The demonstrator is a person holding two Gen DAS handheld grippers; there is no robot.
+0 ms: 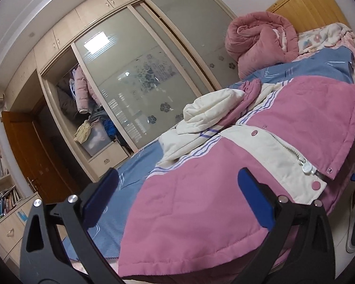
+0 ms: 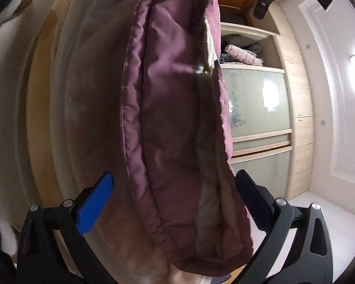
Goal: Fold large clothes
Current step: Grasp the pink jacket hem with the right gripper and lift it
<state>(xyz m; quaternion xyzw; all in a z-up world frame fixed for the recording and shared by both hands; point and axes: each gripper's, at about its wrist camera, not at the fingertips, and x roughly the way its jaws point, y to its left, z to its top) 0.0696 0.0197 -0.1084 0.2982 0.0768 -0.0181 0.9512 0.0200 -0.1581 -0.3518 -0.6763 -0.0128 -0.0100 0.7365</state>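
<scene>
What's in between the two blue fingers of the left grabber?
The bottom edge of the pink jacket, lying on the blue bedsheet, fills the open left gripper. The left wrist view shows it.

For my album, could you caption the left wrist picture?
Open left gripper poised over a pink-and-cream padded jacket spread on the blue bed sheet.

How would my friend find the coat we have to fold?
Look at the bed with the blue sheet. The jacket lies spread across its near end, beside the left gripper. Unlike the plain pink quilt rolled by the headboard, it is pink and cream with thin blue stripes and snap buttons.
</scene>
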